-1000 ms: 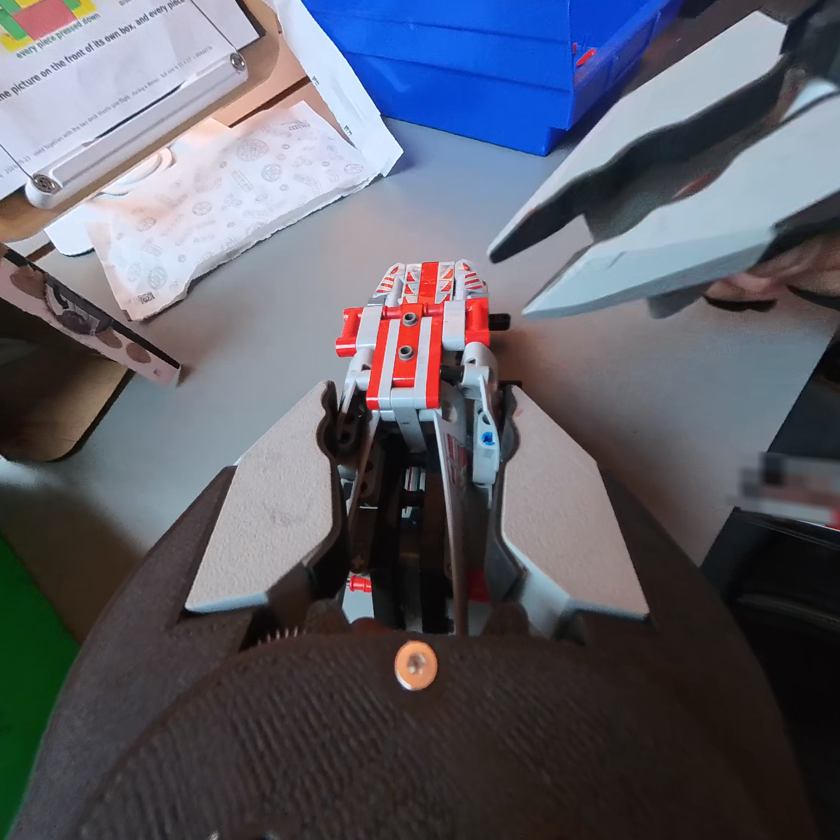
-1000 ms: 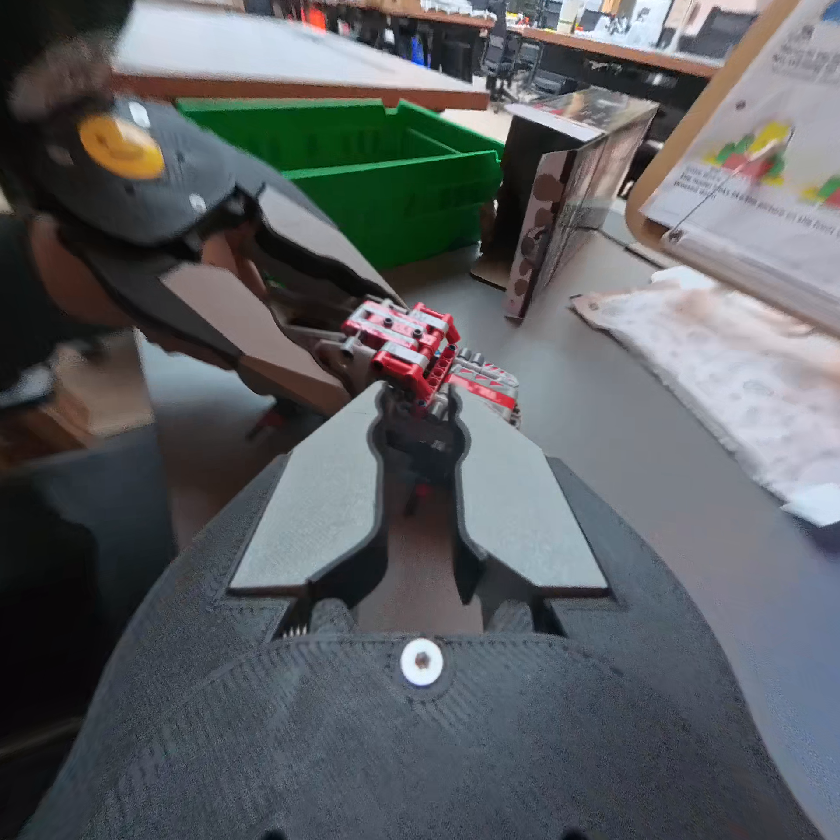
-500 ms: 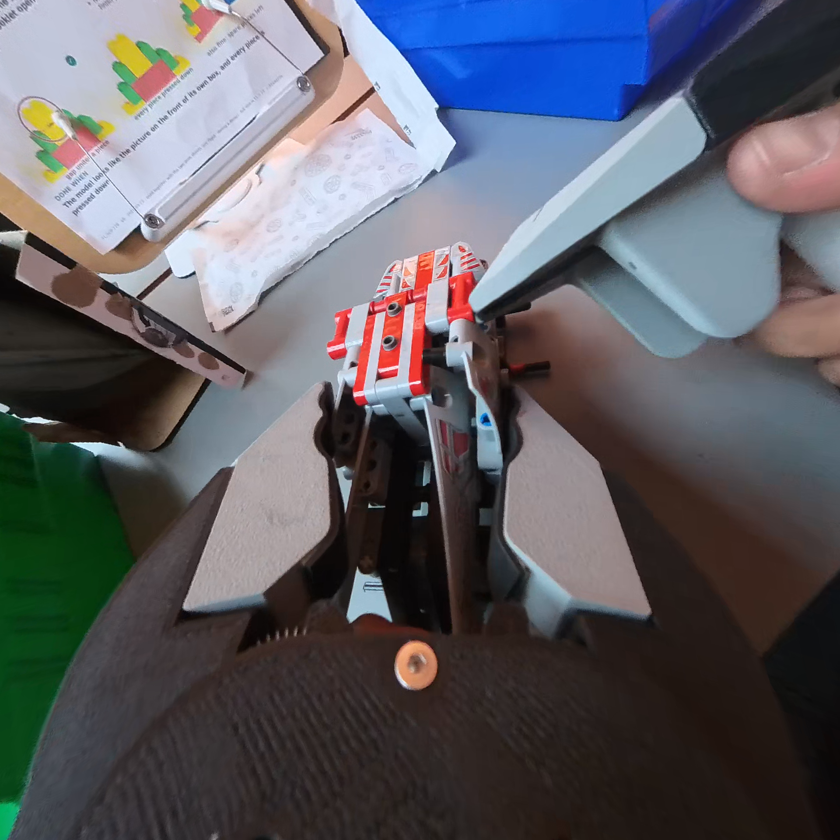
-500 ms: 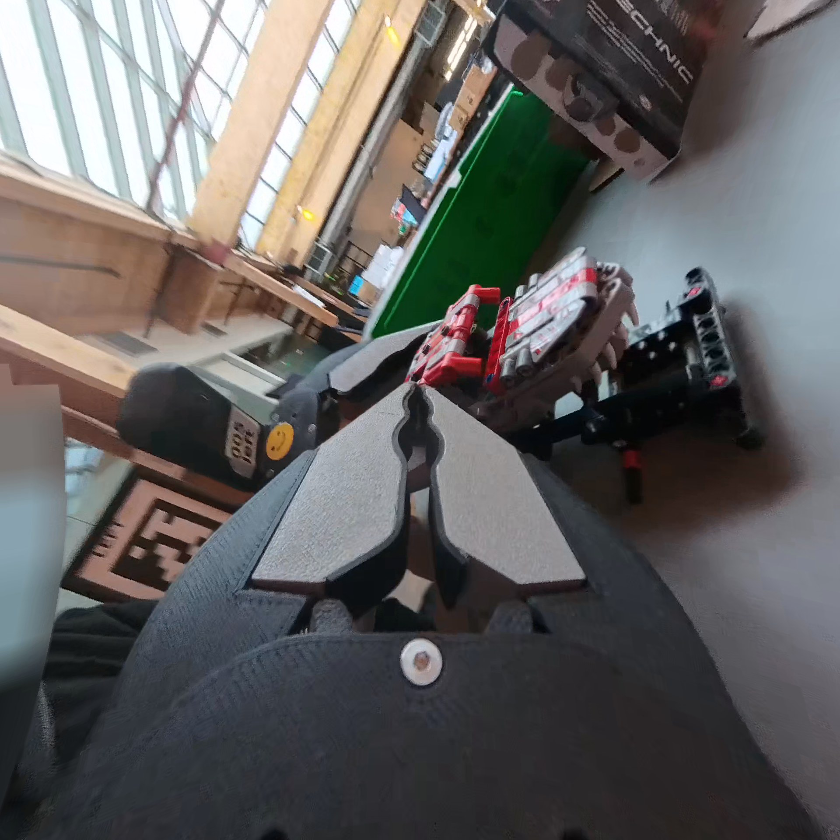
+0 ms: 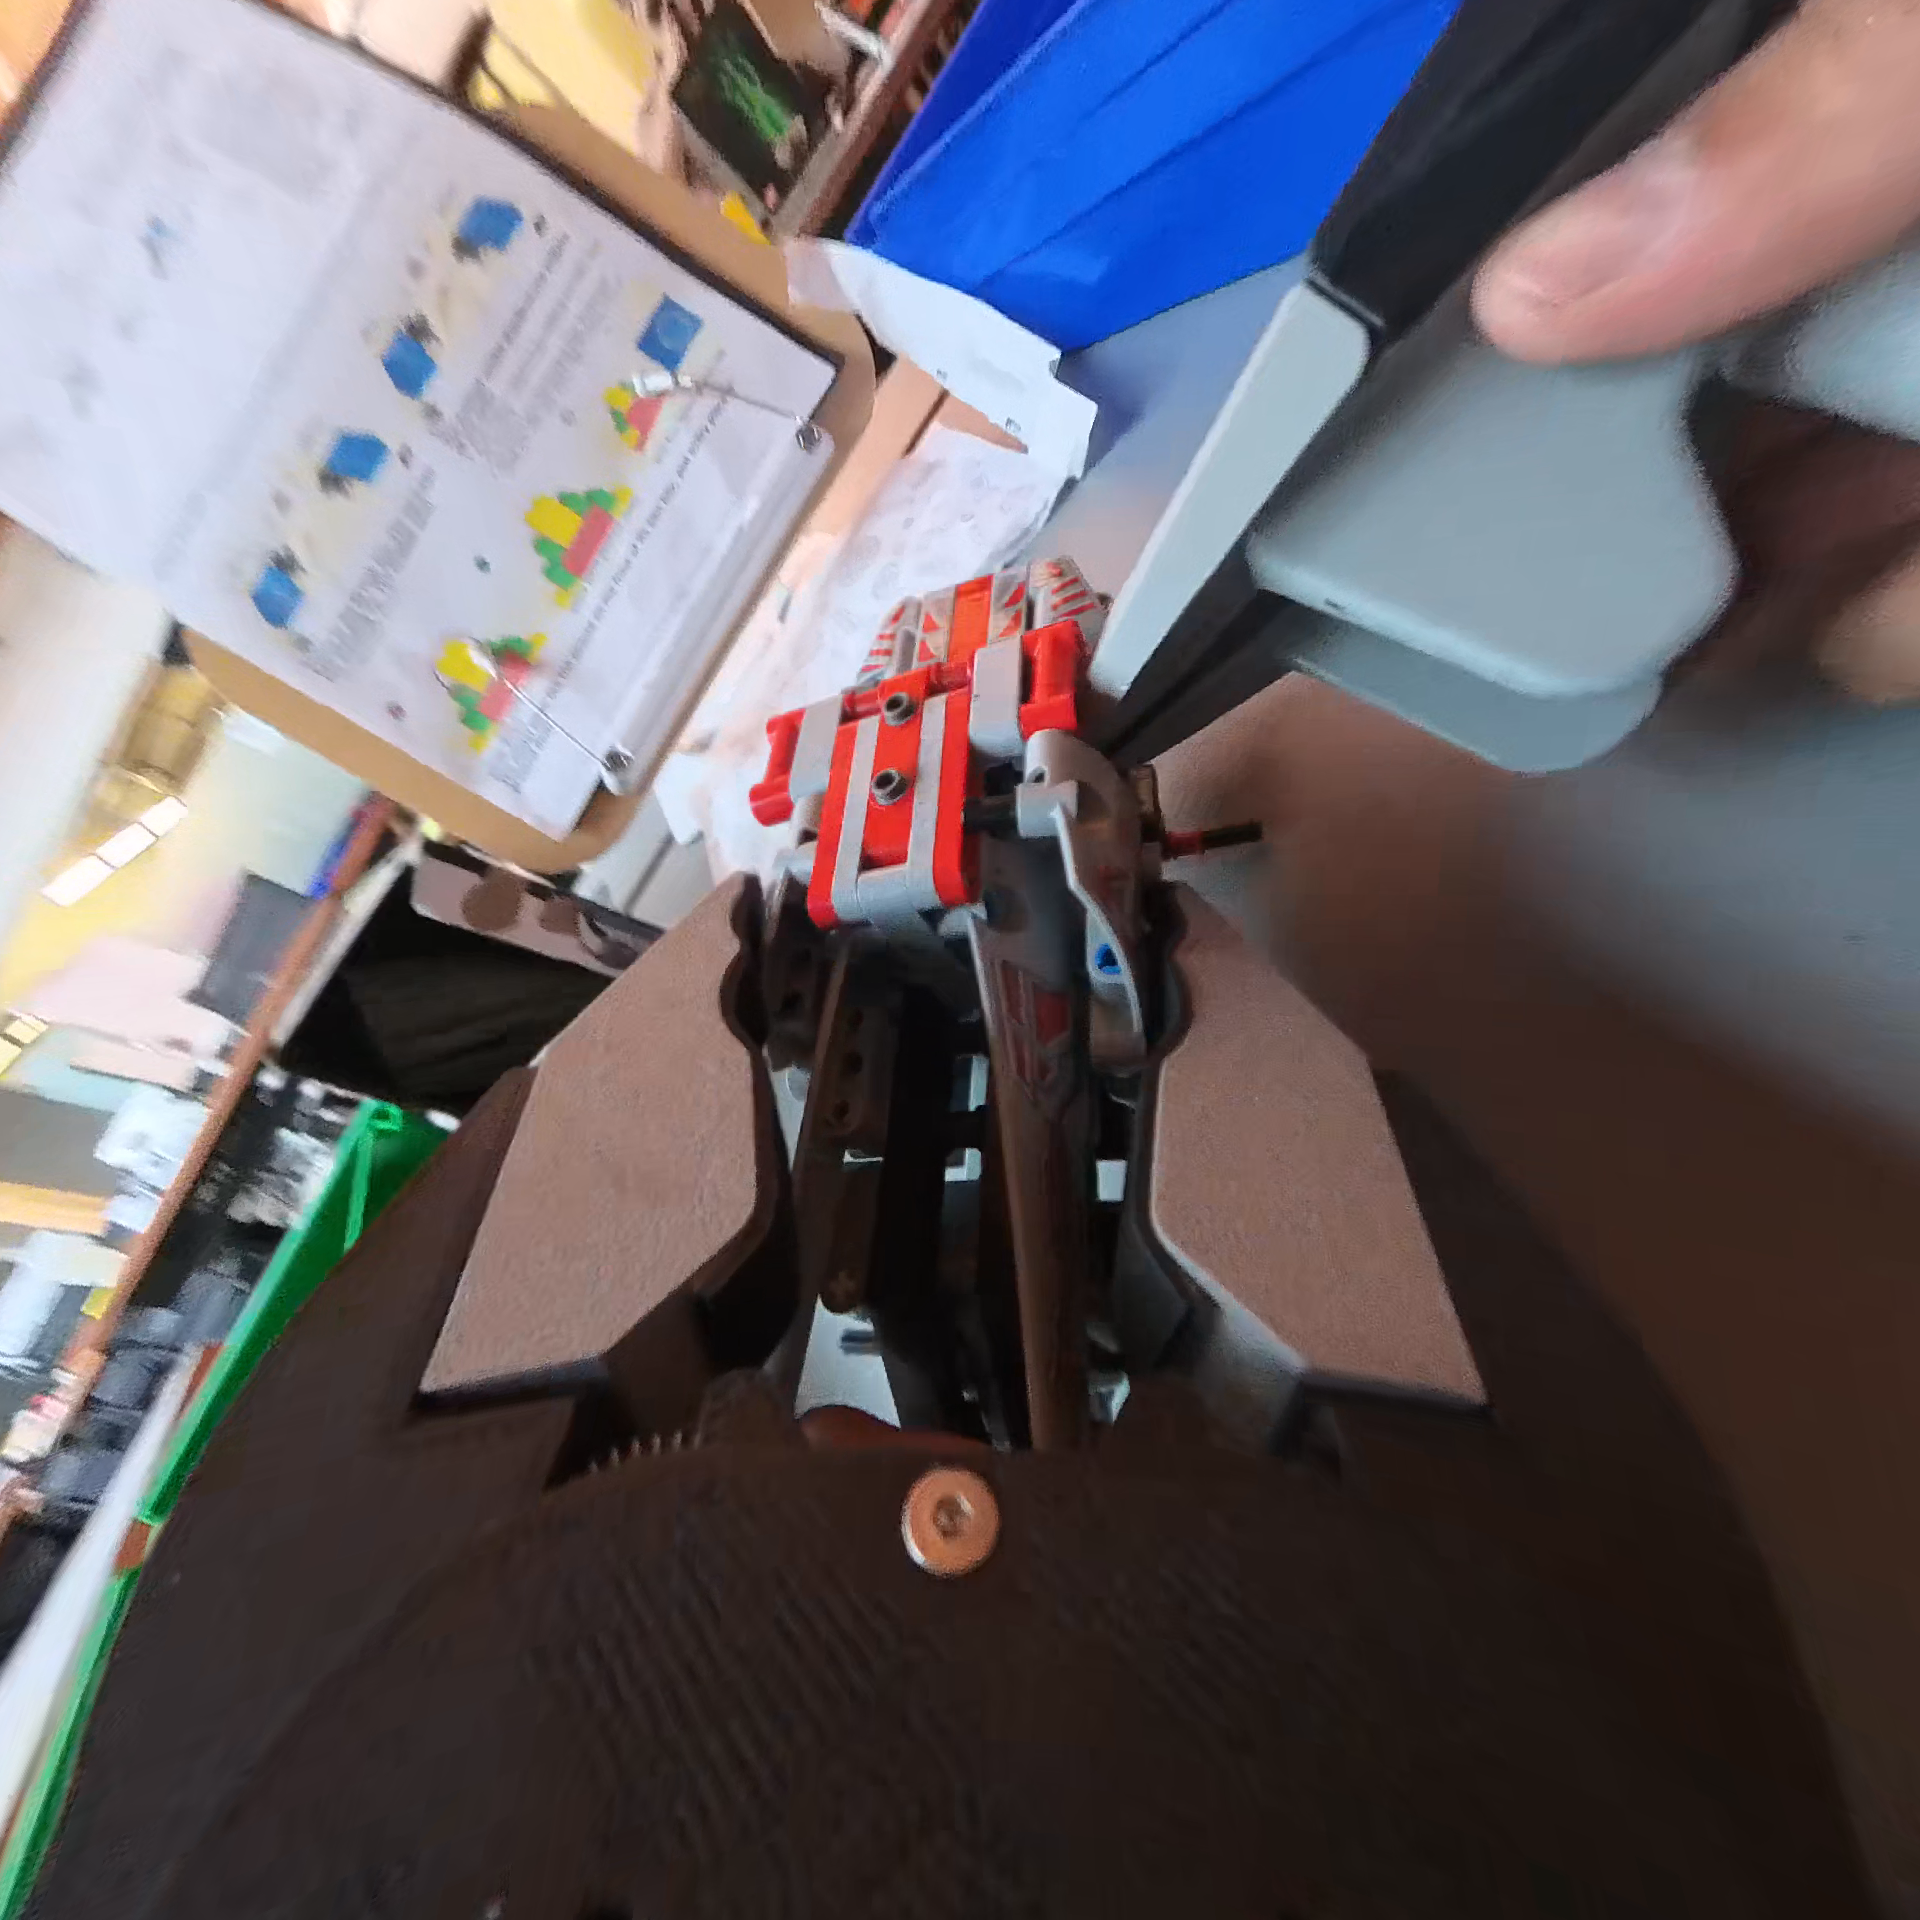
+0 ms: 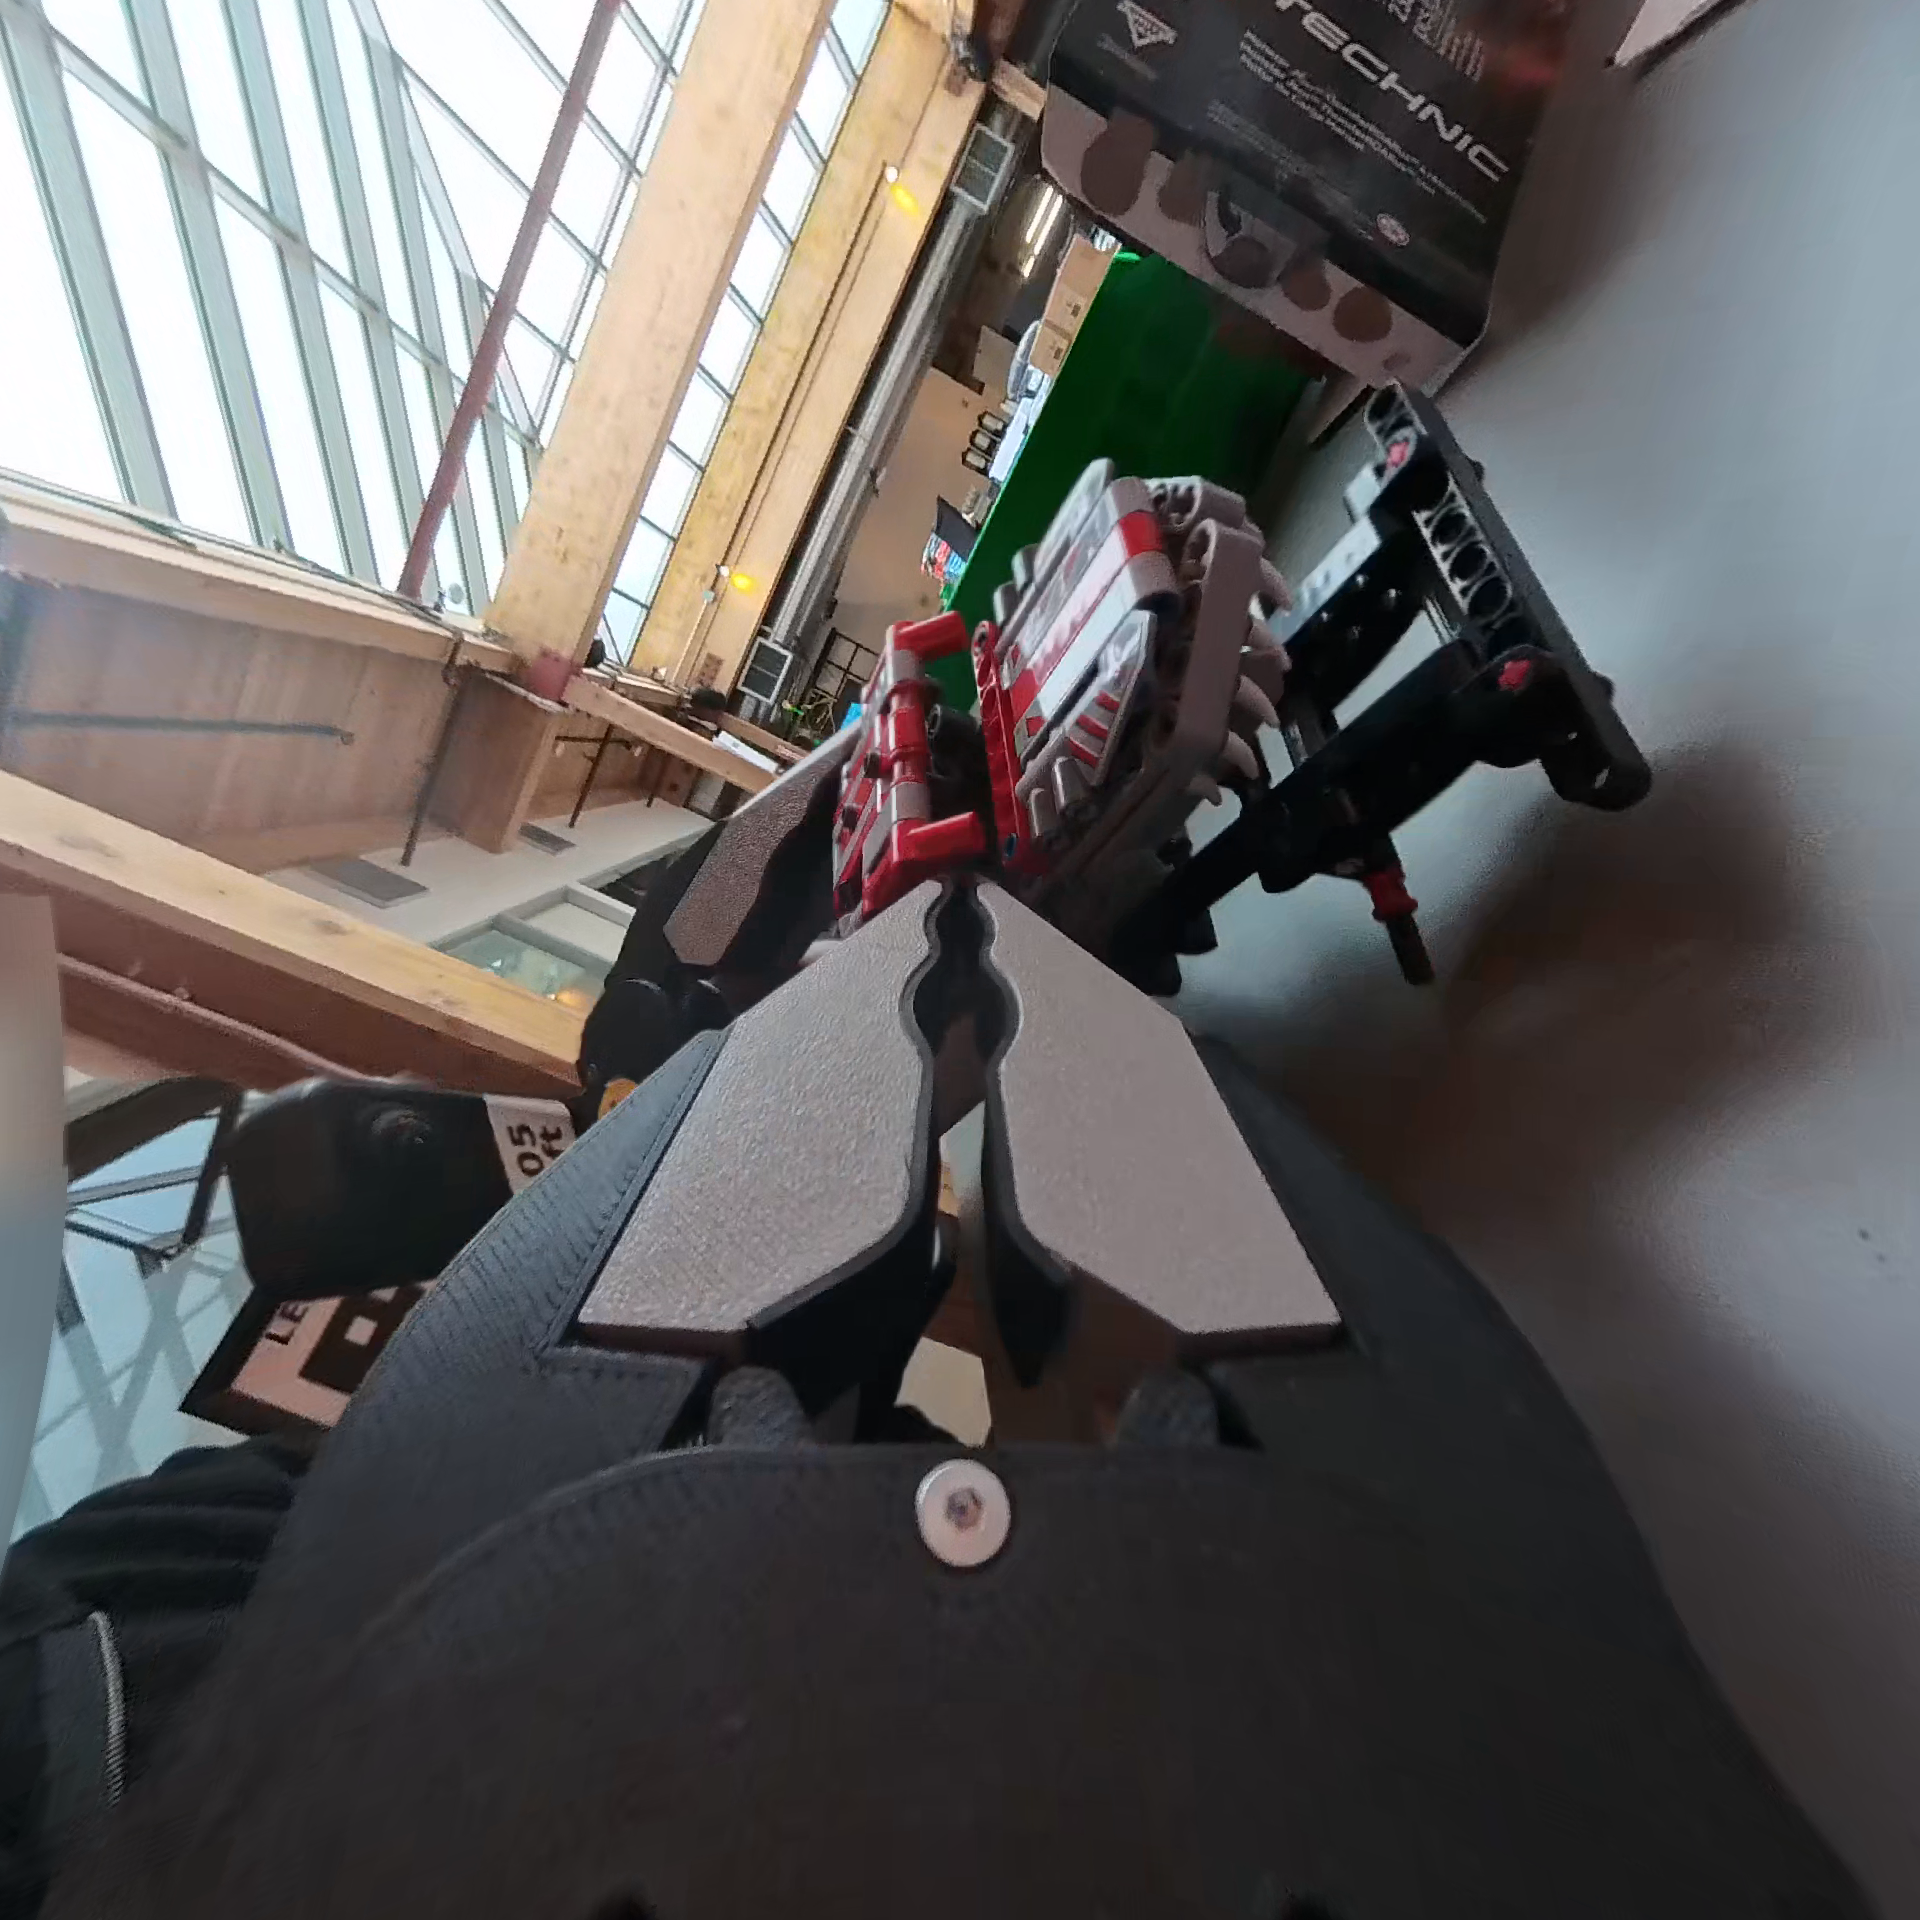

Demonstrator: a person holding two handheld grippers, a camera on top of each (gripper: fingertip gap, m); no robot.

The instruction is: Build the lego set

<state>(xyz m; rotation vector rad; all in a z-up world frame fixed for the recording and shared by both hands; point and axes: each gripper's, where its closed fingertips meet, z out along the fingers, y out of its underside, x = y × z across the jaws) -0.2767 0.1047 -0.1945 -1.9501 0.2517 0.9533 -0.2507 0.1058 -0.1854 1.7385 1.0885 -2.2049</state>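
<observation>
Grey desk (image 6: 1714,312) below us, our left gripper (image 5: 961,935) jaws clamped around the red-and-grey Lego model (image 5: 914,790), our right gripper (image 6: 966,899) jaws nearly closed, tips touching its red side piece.

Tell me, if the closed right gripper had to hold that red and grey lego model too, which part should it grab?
Probably the black beam frame jutting off the lego model, approached from the open table side. It stands clear and looks slim and straight, while the left gripper already clamps the body. The right gripper rests closed against the red edge.
</observation>
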